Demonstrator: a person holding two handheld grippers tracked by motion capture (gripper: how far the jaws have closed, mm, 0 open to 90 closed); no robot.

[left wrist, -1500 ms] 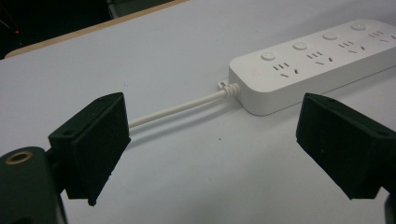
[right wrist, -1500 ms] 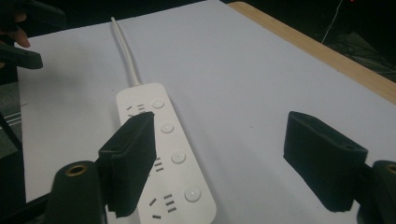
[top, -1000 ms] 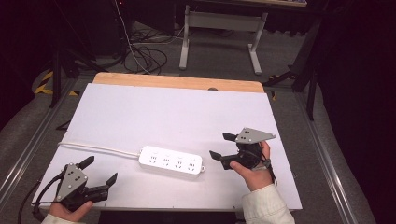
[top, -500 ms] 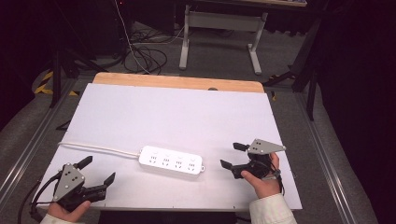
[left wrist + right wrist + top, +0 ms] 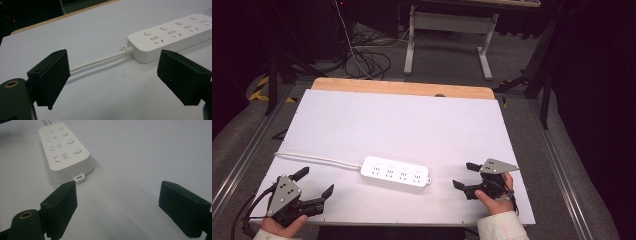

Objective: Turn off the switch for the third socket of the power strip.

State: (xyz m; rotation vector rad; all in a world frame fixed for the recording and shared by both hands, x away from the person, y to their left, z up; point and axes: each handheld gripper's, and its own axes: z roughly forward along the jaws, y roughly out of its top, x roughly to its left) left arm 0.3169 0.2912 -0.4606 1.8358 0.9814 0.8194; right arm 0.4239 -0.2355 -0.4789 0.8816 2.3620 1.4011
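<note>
A white power strip point(image 5: 395, 172) with four sockets and four buttons lies flat near the front middle of the white tabletop point(image 5: 412, 120). Its white cable point(image 5: 317, 159) runs off to the left edge. My left gripper point(image 5: 315, 182) is open at the near left corner, a short way left of the strip, with nothing between its jaws. In the left gripper view the cable point(image 5: 97, 61) and the strip's cable end point(image 5: 175, 32) lie ahead of the gripper point(image 5: 112, 80). My right gripper point(image 5: 463, 175) is open just right of the strip. The strip's free end point(image 5: 65, 152) lies ahead of the right gripper point(image 5: 117, 207).
A bare wooden strip point(image 5: 402, 87) runs along the table's far edge. Beyond it, on the floor, stand a metal table frame point(image 5: 447, 30) and loose black cables point(image 5: 367, 60). The table's right edge point(image 5: 517, 165) is close to my right hand.
My right gripper has drawn back toward the near edge and slightly right, staying open. The left gripper and the power strip have hardly moved.
</note>
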